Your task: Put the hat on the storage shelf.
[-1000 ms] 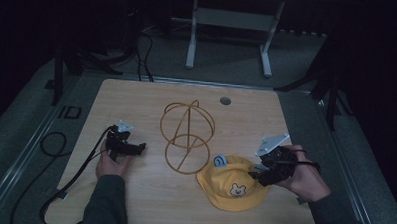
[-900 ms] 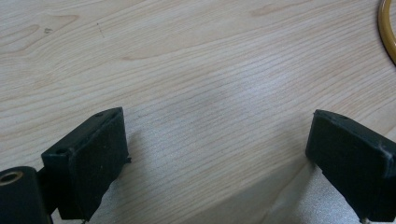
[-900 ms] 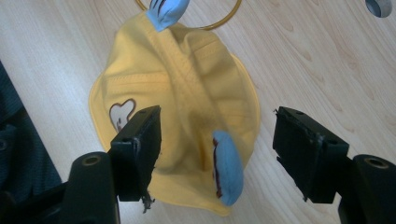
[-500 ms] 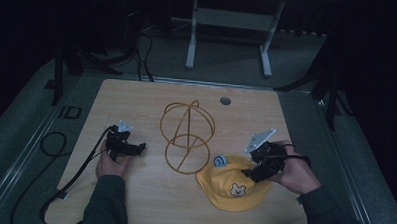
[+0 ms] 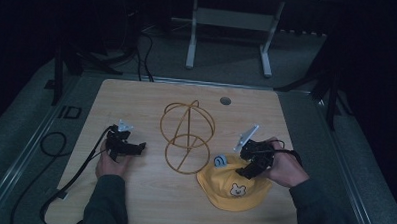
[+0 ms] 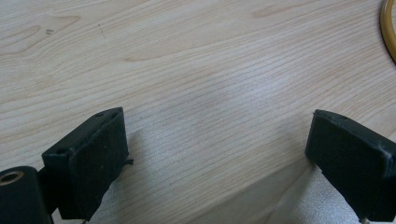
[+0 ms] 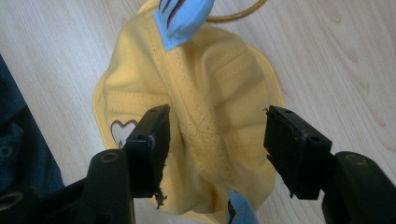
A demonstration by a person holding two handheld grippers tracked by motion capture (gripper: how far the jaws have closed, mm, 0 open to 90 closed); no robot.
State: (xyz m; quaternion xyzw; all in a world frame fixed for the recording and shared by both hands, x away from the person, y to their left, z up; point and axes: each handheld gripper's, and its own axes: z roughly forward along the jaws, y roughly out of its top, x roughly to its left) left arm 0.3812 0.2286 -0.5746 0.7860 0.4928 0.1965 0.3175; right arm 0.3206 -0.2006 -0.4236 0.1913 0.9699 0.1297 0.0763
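A yellow child's hat with a bear patch and blue ears lies flat on the wooden table, front right. My right gripper hovers over its crown. In the right gripper view the jaws have just been closing. They straddle a raised fold of the hat without pressing it, so the right gripper is open. A gold wire stand rises mid-table. My left gripper rests to its left, and the left gripper is open over bare wood.
The stand's base ring curves in at the far right of the left gripper view. A round cable hole sits near the table's far edge. A black cable trails off the front left corner. A metal frame stands behind the table.
My right hand has moved left and slightly down, from beside the hat's right brim to over its crown, and its jaws stand narrower. The left hand and the hat have stayed put.
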